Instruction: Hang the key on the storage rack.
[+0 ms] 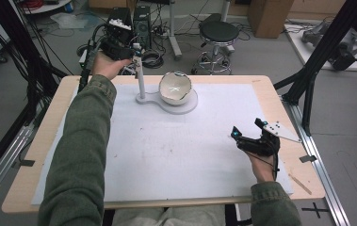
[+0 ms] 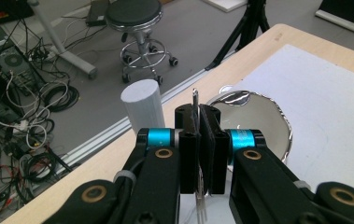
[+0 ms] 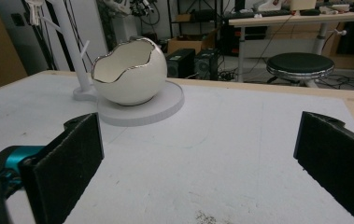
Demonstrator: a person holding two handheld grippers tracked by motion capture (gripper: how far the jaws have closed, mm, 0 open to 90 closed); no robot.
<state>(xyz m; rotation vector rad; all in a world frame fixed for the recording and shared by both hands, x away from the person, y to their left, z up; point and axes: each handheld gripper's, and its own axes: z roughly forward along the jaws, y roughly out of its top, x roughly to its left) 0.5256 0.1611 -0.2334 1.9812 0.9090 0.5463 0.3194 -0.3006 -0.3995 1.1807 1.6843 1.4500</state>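
Nearest the high camera, the person's green left sleeve (image 1: 79, 155) runs up the left side of the white mat (image 1: 176, 155) to the left gripper (image 1: 119, 44), which hangs at the top of the slim white post (image 1: 141, 77) of the white stand. In the left gripper view its black jaws are pressed together on a thin silvery metal piece (image 2: 195, 100), perhaps a fine necklace or pin; its tip stands above the pads and its lower strands show below them, just beside the post's round top (image 2: 141, 105). To the right of the post, the white eggshell-shaped bowl with a silver jagged rim (image 1: 175, 88) sits on the stand's round base (image 1: 190, 106) and appears empty. Farther right, the right gripper (image 1: 249, 139) rests low over the mat, well apart from the stand, its jaws spread wide with nothing between them. I judge the metal piece already picked up and carried to the stand; hanging it on the post or dropping it in the bowl is left.
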